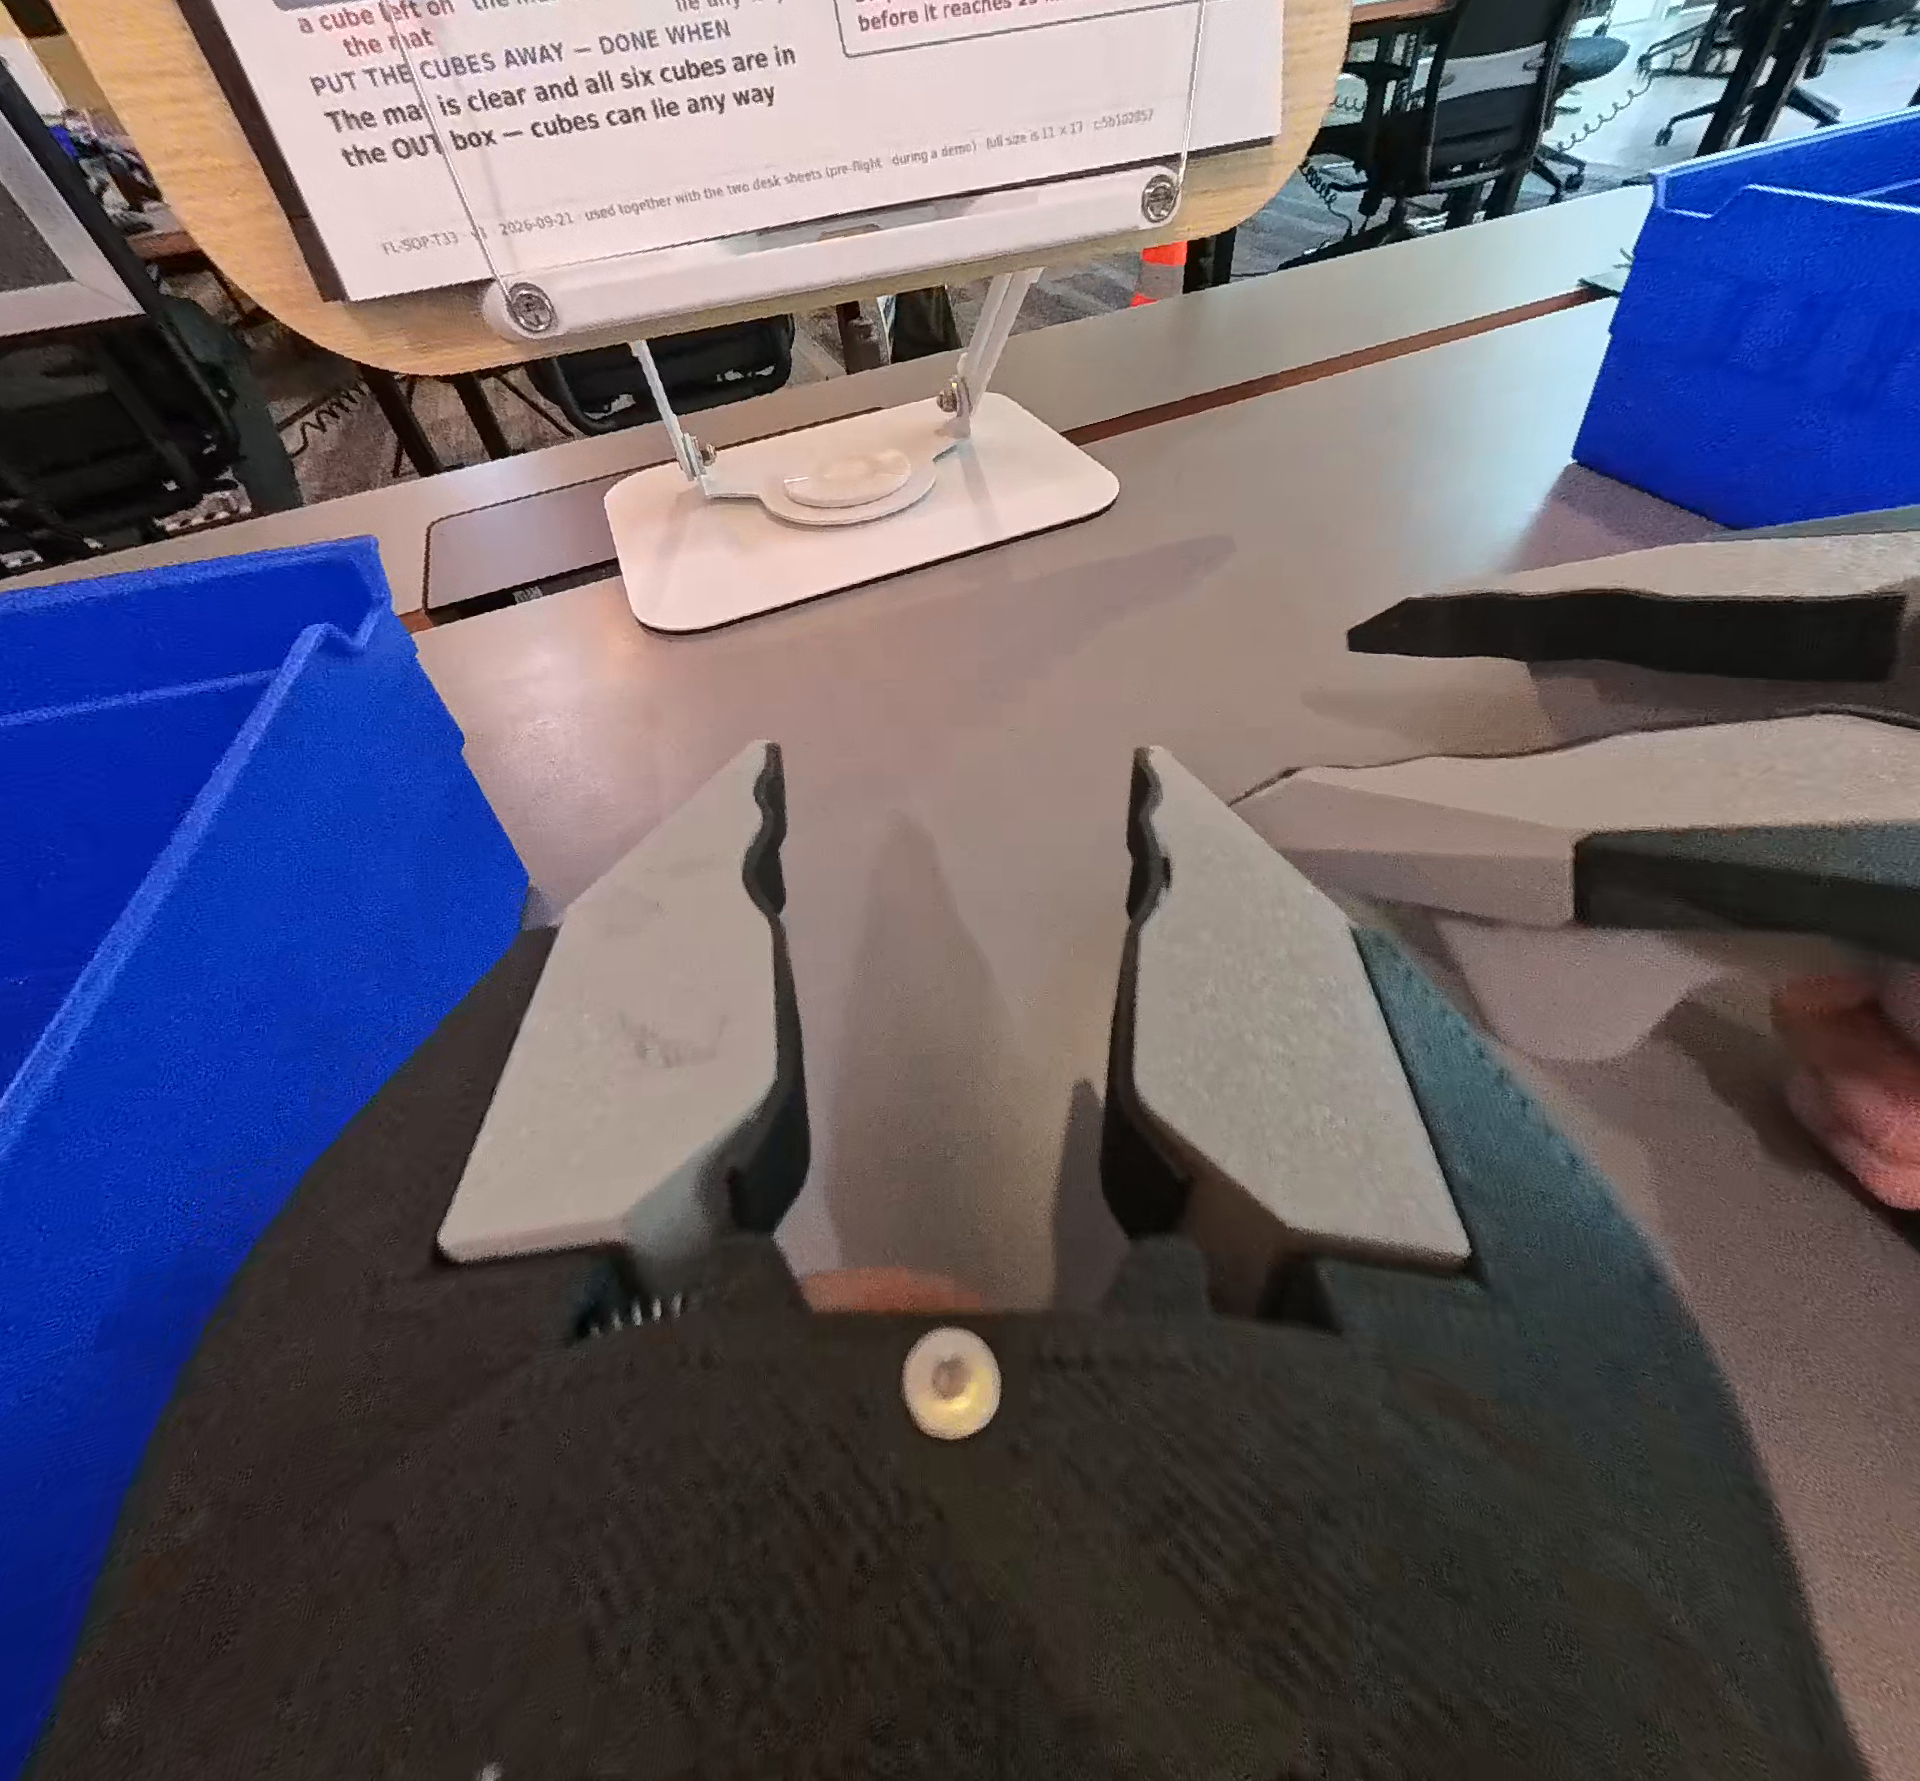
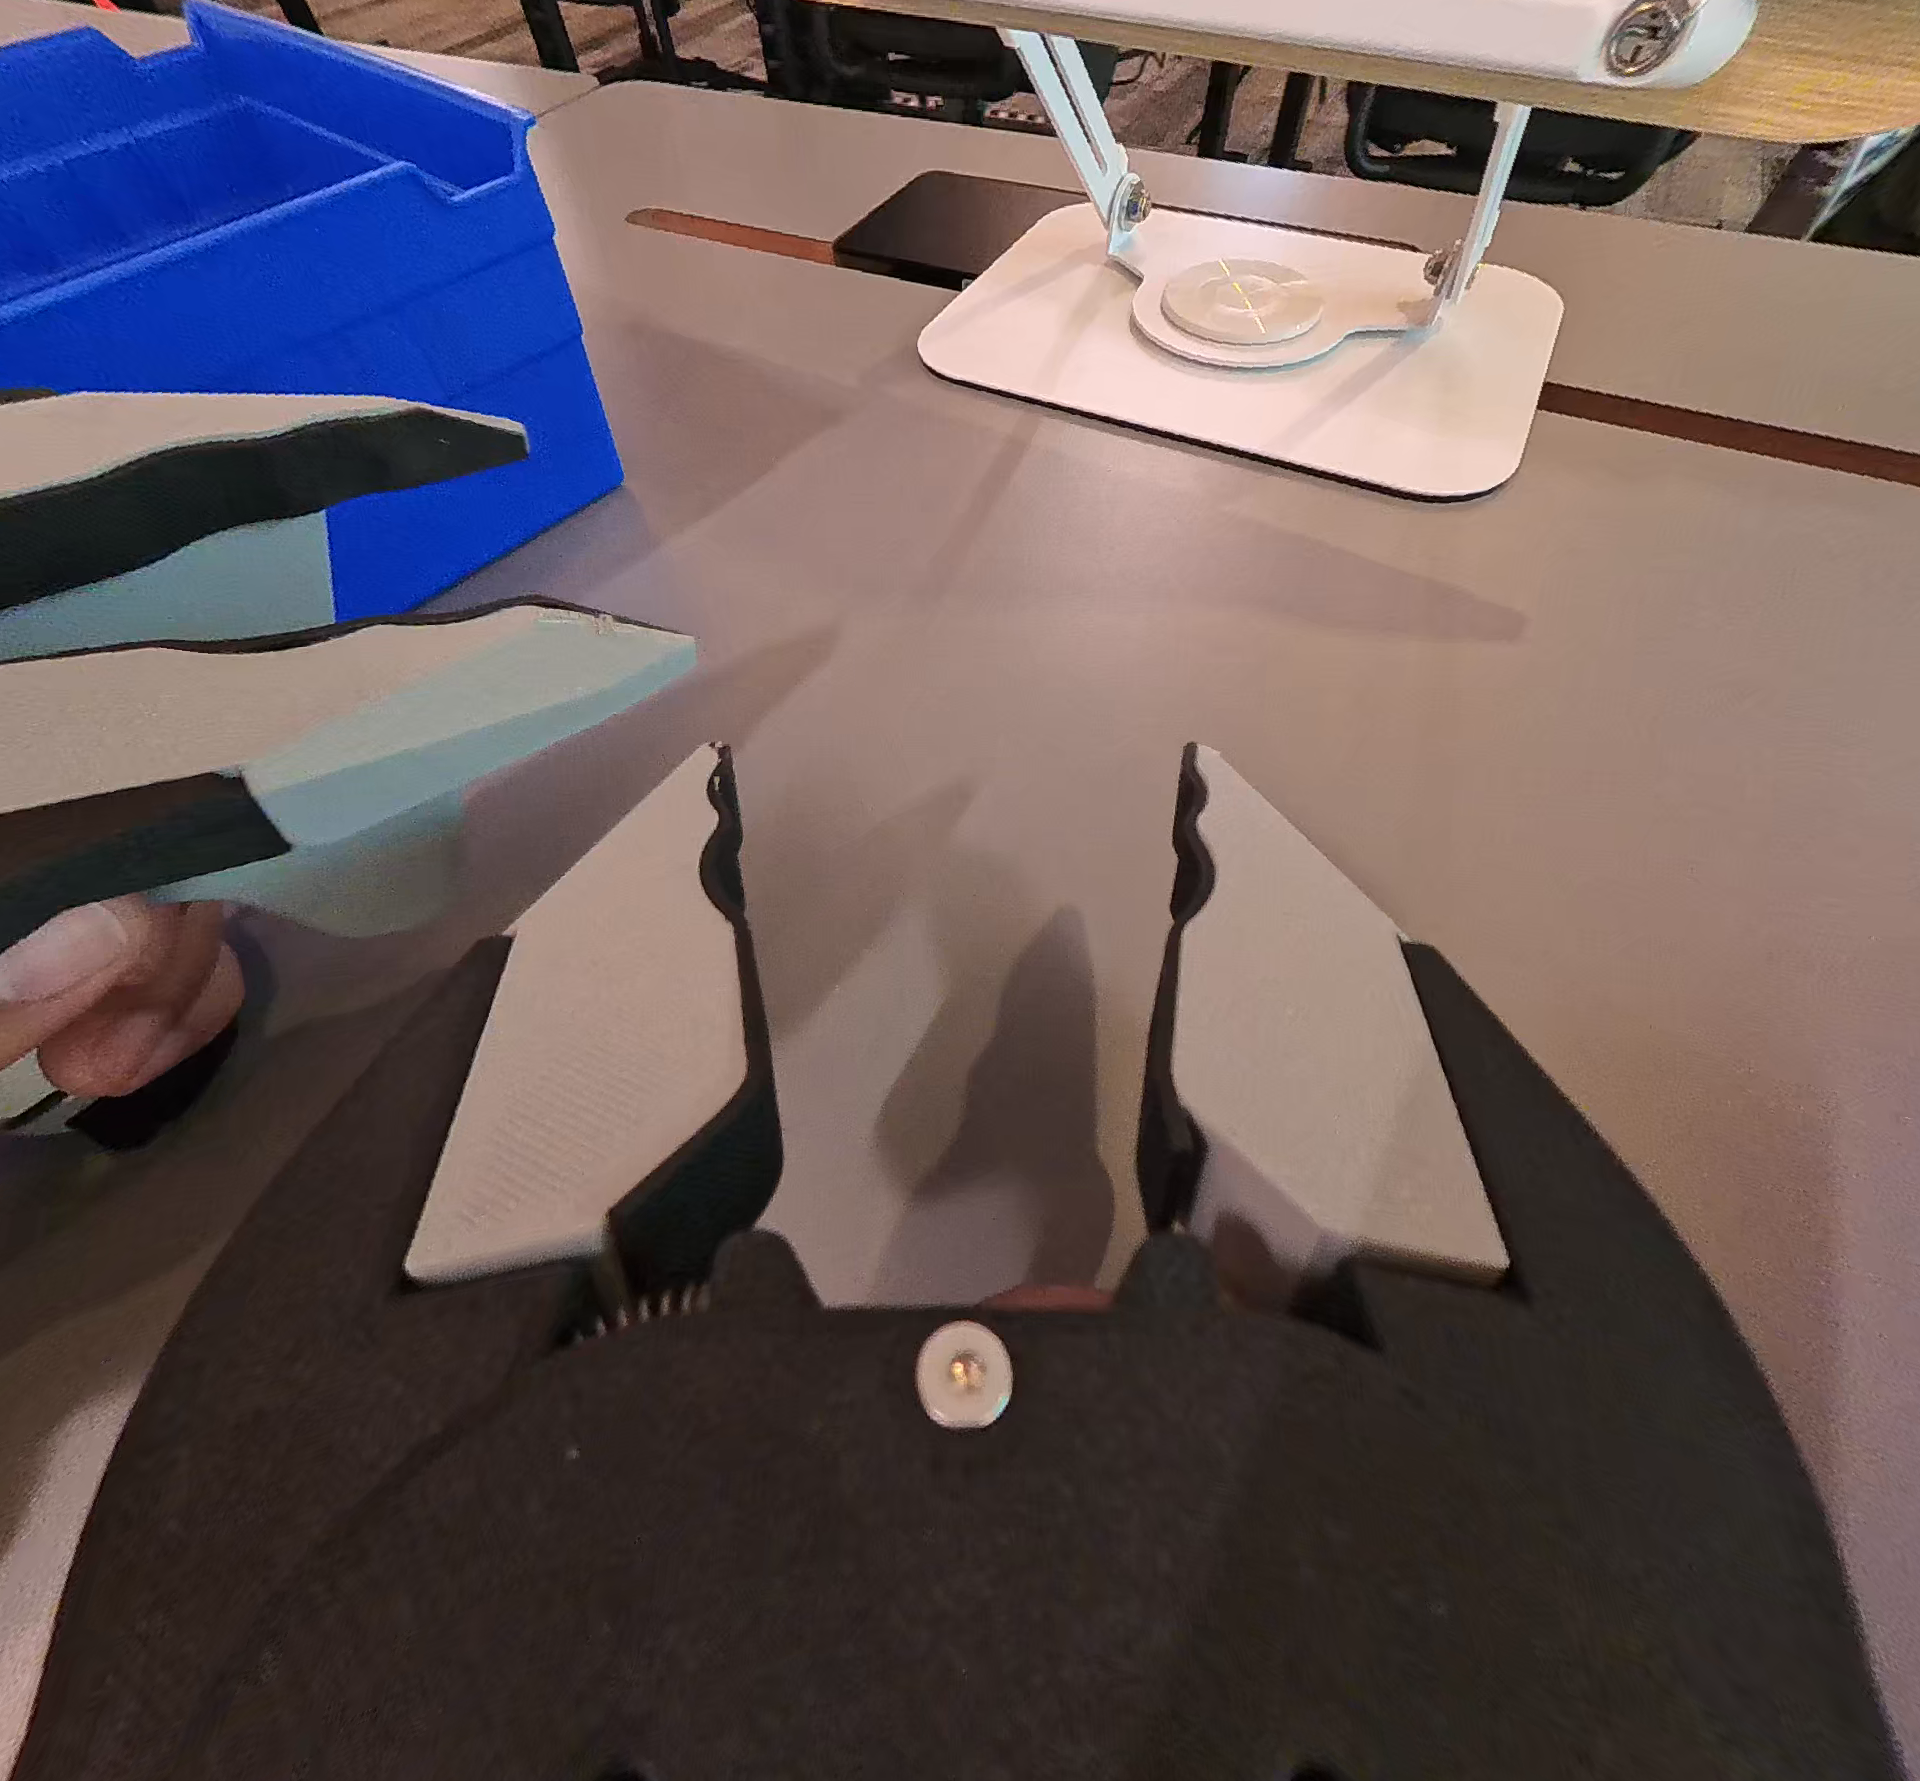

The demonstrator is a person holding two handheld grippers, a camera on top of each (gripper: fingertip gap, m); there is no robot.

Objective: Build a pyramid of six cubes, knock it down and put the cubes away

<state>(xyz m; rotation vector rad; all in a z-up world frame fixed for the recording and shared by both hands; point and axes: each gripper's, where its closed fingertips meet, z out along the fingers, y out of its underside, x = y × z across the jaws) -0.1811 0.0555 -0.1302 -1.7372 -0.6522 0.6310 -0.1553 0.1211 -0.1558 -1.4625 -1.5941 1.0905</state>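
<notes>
No cubes show in either view. My left gripper [image 1: 956, 765] is open and empty above the grey table [image 1: 1247, 609], beside a blue box [image 1: 208, 879] on its left. My right gripper [image 2: 956, 765] is open and empty over the table. Each gripper shows in the other's view: the right one [image 1: 1309, 723] enters from the right, the left one [image 2: 613, 536] from the left, both with fingers apart. A second blue box [image 1: 1766, 349] stands at the far right in the left wrist view. The blue box in the right wrist view [image 2: 291, 277] looks empty in the part I see.
A white stand [image 1: 862, 505] holding an instruction sheet on a wooden board [image 1: 727, 69] sits at the table's far middle; it also shows in the right wrist view [image 2: 1247, 349]. A person's fingers [image 2: 104, 993] hold the left gripper. Office chairs stand beyond the table.
</notes>
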